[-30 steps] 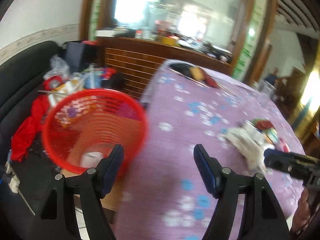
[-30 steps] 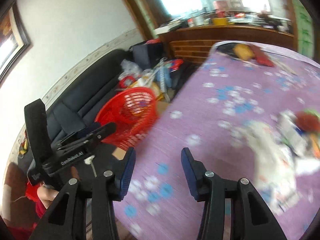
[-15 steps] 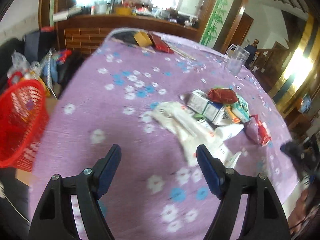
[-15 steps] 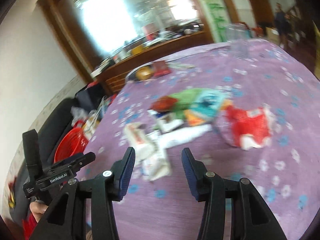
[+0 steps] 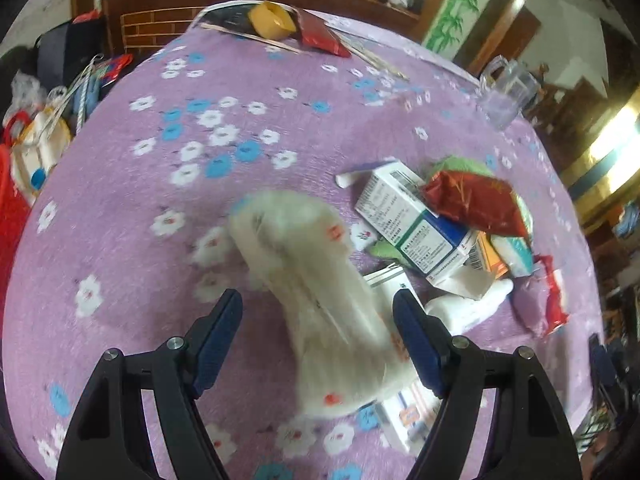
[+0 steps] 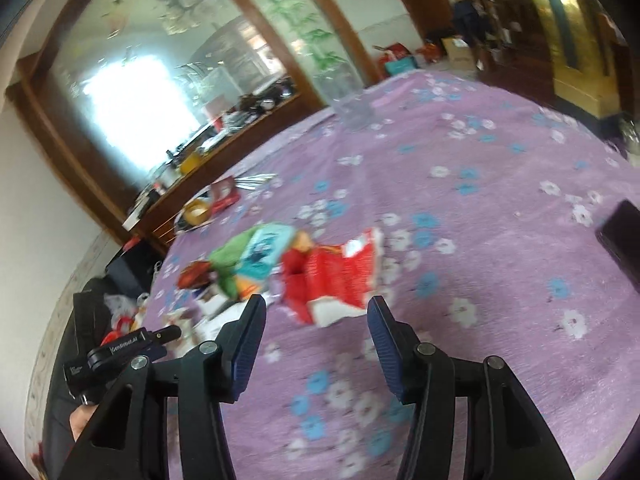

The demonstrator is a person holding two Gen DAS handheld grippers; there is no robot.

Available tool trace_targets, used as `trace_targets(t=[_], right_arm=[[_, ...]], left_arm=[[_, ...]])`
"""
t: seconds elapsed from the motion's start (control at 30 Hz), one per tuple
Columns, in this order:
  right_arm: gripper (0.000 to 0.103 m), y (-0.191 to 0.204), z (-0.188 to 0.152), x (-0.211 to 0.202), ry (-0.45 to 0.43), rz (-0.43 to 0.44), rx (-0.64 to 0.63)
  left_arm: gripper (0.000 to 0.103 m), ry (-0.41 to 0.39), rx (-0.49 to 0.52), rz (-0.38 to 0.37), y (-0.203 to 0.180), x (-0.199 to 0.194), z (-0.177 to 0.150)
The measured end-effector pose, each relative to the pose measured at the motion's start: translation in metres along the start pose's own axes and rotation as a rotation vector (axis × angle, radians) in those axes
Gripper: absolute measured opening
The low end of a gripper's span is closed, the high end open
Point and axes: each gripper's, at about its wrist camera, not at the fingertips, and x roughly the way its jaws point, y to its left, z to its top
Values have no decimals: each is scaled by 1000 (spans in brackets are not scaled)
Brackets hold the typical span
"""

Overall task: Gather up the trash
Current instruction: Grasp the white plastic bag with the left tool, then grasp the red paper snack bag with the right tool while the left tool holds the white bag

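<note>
Left tongs (image 5: 318, 326) spread wide, blue pads on either side of a blurred white plastic wrapper (image 5: 316, 292) lying on the purple flowered desk (image 5: 120, 216) — no contact visible. Just right of it, the trash pile: a white-and-blue carton (image 5: 404, 216), a crumpled red foil packet (image 5: 476, 202) on top, a green wrapper (image 5: 460, 164) behind, a red-and-white bag (image 5: 554, 300) at the far right. Farther back, a clear glass mug (image 5: 506, 94), a yellow tape roll (image 5: 272, 20) and a red booklet (image 5: 322, 34) near the desk's far edge.

Right tongs (image 6: 316, 334) also agape, empty, just short of the red-and-white bag (image 6: 340, 276); beyond it the teal and green wrappers (image 6: 256, 252) — blurred.
</note>
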Motion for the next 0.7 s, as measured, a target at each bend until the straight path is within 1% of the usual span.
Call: trace_targets(t=[0.07,0.17,0.2,0.23,0.27,0.3,0.37,0.43,0.5,0.6,0.67,0.7], right_arm=[[57,-10,2,6,17,2,31],[57,-16,4,19,30,-13,38],[57,-17,5,23,35,-19,43],[57,-18,7,27,41,-20,44],[57,-17,9,33,48,-27,39],[57,-17,11,39,54,-40,33],[55,-17,15,51,68,-57,36],[47,-17,17,63,81,-77,32],[45,-14,17,73,86,-109,14],[33,-17,16,86,100,-130,26],[21,-18,13,92,103,-145,26],[12,-17,13,91,98,-150,20]], left_arm=[[78,-11,33,12,-5,4,0],[76,-33,88,23,-9,6,-2],[68,-46,102,18,-9,5,-3],[55,-55,112,2,-8,4,-3],[54,-59,120,-22,-7,3,-4],[50,-63,122,-28,-5,0,-6],[50,-84,135,-35,-2,-5,-11],[50,-108,138,-47,4,-10,-15],[50,-132,130,-63,10,-14,-18],[50,-180,135,-57,15,-18,-21],[50,-187,129,-81,18,-19,-21],[50,-193,125,-90,19,-20,-21]])
